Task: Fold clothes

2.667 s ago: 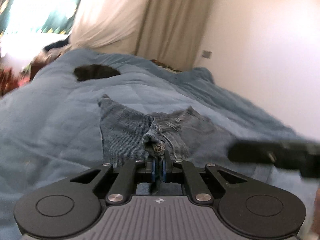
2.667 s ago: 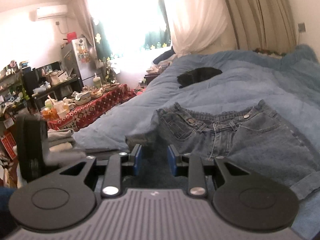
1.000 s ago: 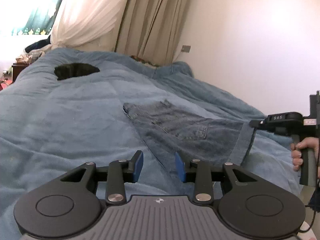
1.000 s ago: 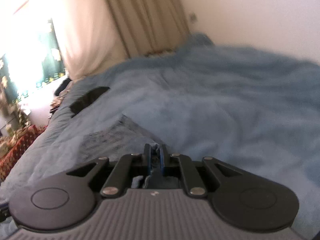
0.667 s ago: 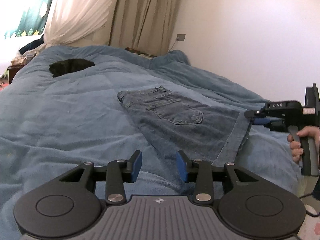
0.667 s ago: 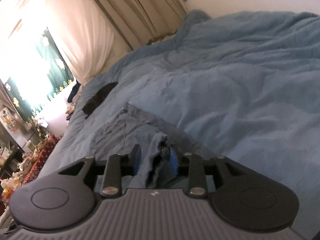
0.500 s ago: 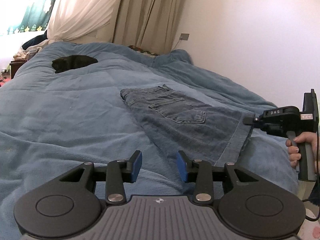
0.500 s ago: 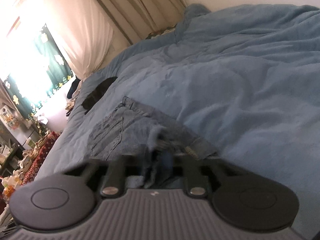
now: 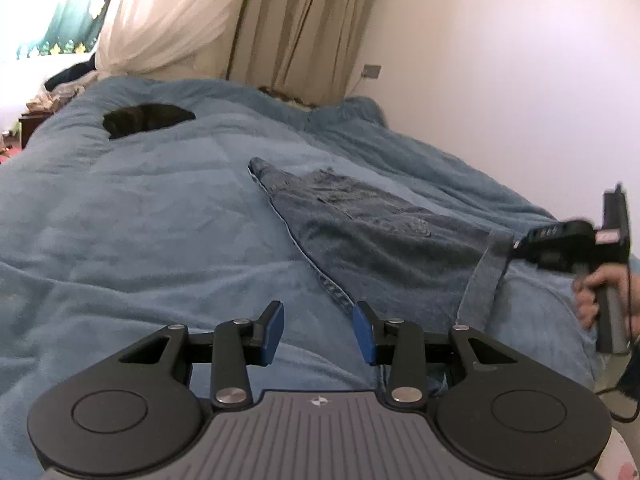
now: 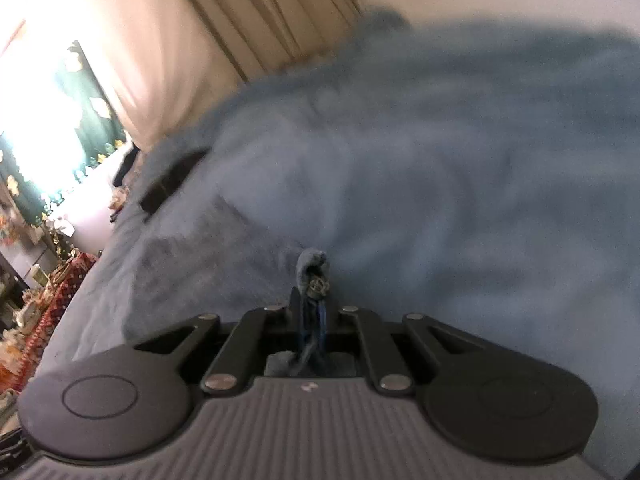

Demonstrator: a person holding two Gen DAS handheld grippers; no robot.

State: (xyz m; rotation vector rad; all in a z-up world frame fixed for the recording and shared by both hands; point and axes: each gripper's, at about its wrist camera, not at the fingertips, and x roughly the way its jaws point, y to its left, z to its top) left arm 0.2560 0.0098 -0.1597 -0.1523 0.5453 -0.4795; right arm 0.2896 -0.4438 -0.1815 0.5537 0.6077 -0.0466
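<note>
Denim shorts [image 9: 372, 236]: flat on blue blanket [image 9: 140, 216], hem corner lifted; right gripper [image 10: 314, 316]: fingers pinching that denim corner, jaws opening; left gripper [image 9: 318, 330]: fingers spread, empty, above the blanket near the shorts' edge.

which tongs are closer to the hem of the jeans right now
Right. The right tongs are clamped on a bunched bit of the jeans at the hem; the left tongs stand open and empty just short of the jeans' near edge.

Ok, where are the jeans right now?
Left wrist view: the jeans lie on the blue blanket, right of centre, with the right gripper pinching their hem near the right edge.
</note>
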